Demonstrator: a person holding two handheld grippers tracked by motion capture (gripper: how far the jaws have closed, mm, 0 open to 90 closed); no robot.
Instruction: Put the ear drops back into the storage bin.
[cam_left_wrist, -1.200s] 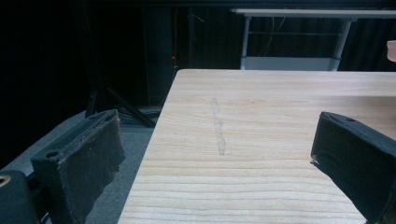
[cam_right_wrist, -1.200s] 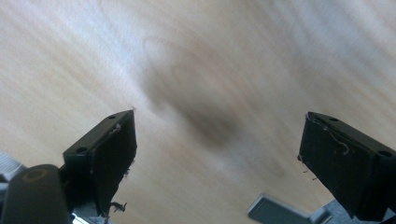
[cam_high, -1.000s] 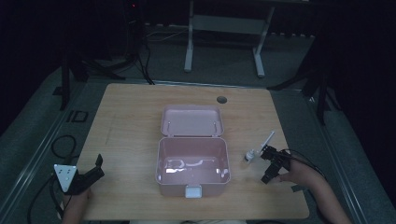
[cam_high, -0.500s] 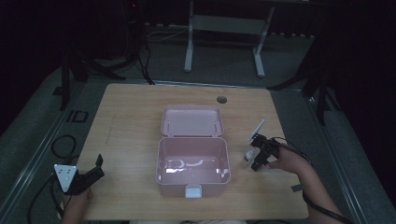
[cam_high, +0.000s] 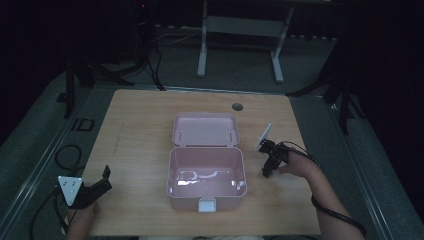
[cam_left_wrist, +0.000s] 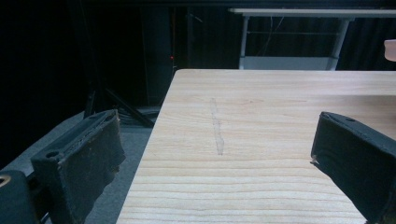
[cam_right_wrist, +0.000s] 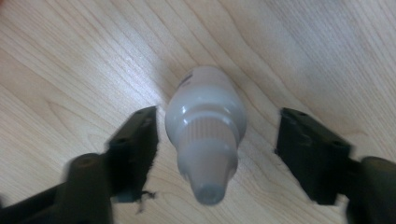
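- A pink box (cam_high: 206, 175) sits in the middle of the bench (cam_high: 140, 120), nearer the near edge, its lid (cam_high: 205, 129) thrown back flat toward the far edge. From above, the inside looks bare apart from glare on the bottom.
- The right gripper (cam_high: 268, 160) is just off the box's right wall, over bare wood toward the right edge, pointing down at the bench.
- In the right gripper view, a small white bottle (cam_right_wrist: 205, 126) with a ribbed cap stands between the tongs, cap toward the camera. The jaws are apart, one on each side, neither pressing on it; the left-hand one is almost touching.
- My guess is that the bottle is meant for the box. If so, nothing is packed yet: the grasp is lined up but not closed, and the lift and the drop are left.
- The left gripper (cam_high: 92, 190) rests at the near left corner, tongs wide apart with nothing between them, well away from the box.
- Room is good: the way from bottle to box is bare wood, with only the box's right wall to clear. The right edge is not close.
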